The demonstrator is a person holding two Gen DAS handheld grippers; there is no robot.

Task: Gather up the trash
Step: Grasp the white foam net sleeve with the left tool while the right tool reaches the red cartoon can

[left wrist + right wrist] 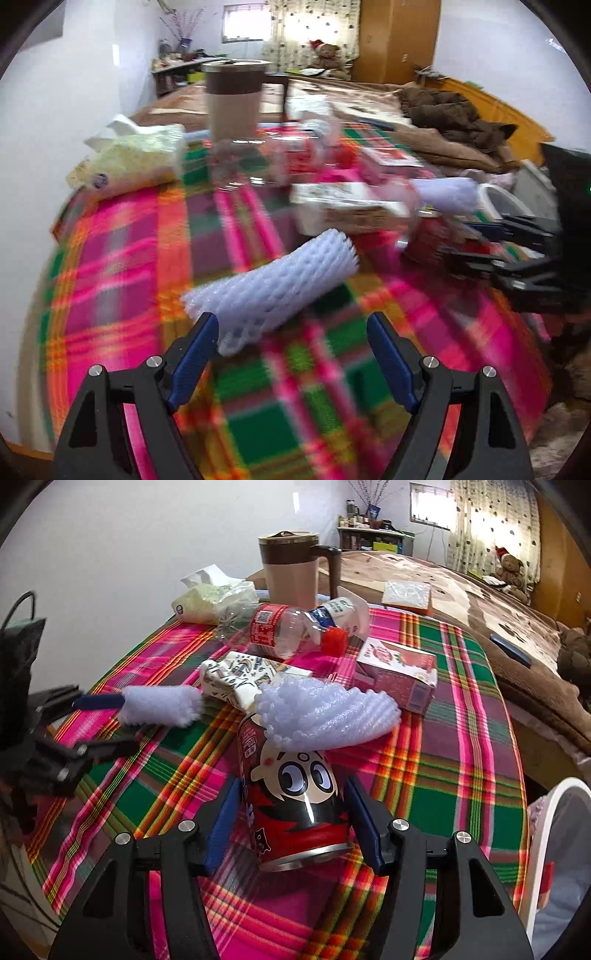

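Trash: red can [295, 805] pinched sideways by right tongs [291, 823], likely light, dentable | foam net [273, 291] soft, before spread left tongs [291, 354]

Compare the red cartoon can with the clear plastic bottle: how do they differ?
The red cartoon can sits between the right gripper fingers, tilted; the clear plastic bottle lies untouched on its side farther back. The can is opaque, printed metal; the bottle is see-through with a red label and cap. Both are on the plaid tablecloth.
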